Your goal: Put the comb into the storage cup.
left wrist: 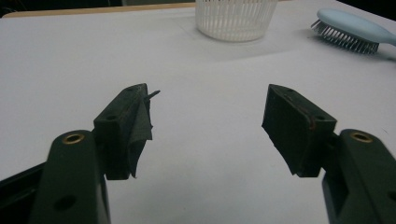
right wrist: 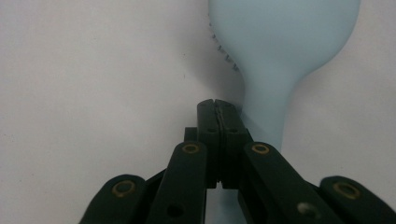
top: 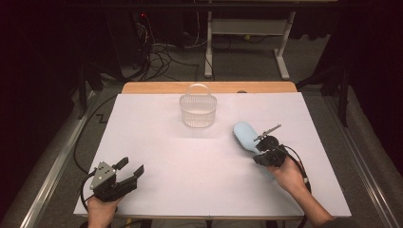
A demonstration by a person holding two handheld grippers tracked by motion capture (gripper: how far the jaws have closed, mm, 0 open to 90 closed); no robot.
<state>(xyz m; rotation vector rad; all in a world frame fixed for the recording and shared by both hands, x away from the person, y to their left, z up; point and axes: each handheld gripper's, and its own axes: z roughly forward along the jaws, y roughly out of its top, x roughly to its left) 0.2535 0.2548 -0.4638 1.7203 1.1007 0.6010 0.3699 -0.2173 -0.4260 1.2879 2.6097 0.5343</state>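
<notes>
A light blue hairbrush (top: 244, 134) lies bristles down on the white table (top: 190, 161), right of centre, its handle toward the person. My right gripper (top: 260, 151) hovers over that handle with its jaws pressed together and nothing between them; in the right gripper view the shut tips (right wrist: 217, 105) sit just left of the brush's (right wrist: 285, 42) neck. At the table's near left corner my left gripper (top: 132, 166) is open and empty. Its view (left wrist: 208, 126) looks across to the brush (left wrist: 355, 32) and a white slatted basket (left wrist: 233, 18).
The white plastic basket (top: 198, 111) with a hoop handle stands at the far middle of the table. A wooden edge (top: 209, 87) runs along the far side. Beyond it are desk legs (top: 208, 47) and floor cables (top: 157, 54).
</notes>
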